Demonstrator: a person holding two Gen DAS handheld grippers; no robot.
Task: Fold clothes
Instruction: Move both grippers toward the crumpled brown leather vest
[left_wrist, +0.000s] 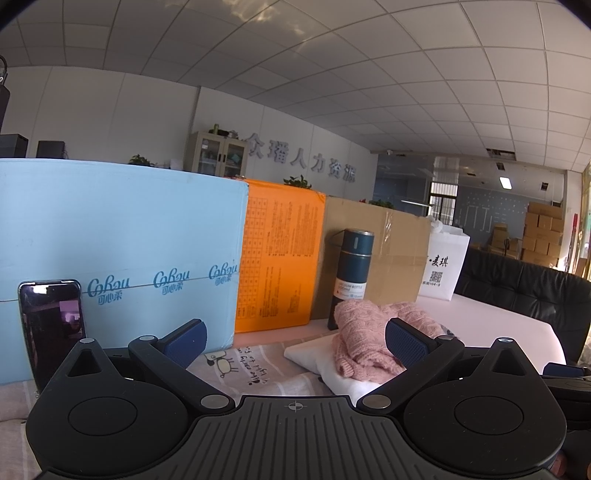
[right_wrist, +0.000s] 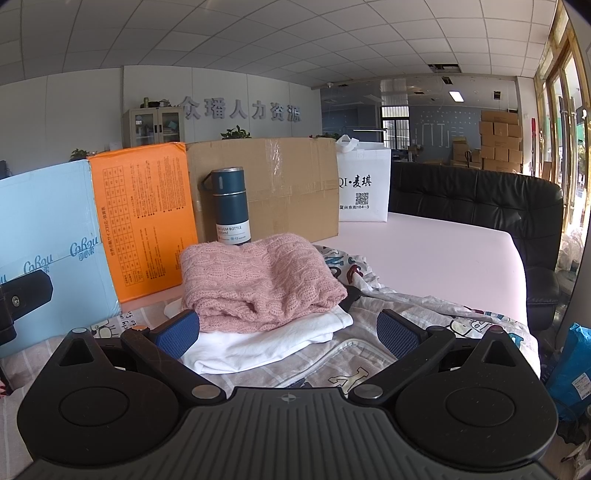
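Note:
A folded pink knit sweater (right_wrist: 258, 280) lies on top of a folded white garment (right_wrist: 273, 343), both on a printed cartoon sheet (right_wrist: 424, 306) that covers the near part of the pink table. My right gripper (right_wrist: 288, 332) stands open just in front of this stack, nothing between its blue pads. In the left wrist view the same pink sweater (left_wrist: 365, 332) and white garment (left_wrist: 340, 373) sit ahead and to the right. My left gripper (left_wrist: 295, 339) is open too, its jaws wide and holding nothing.
Along the back stand a light blue carton (left_wrist: 118, 258), an orange box (right_wrist: 147, 218), a brown cardboard box (right_wrist: 273, 177), a dark teal vacuum bottle (right_wrist: 231, 206) and a white bag (right_wrist: 364, 184). A phone (left_wrist: 51, 325) leans on the blue carton. A black sofa (right_wrist: 480, 199) borders the table's right.

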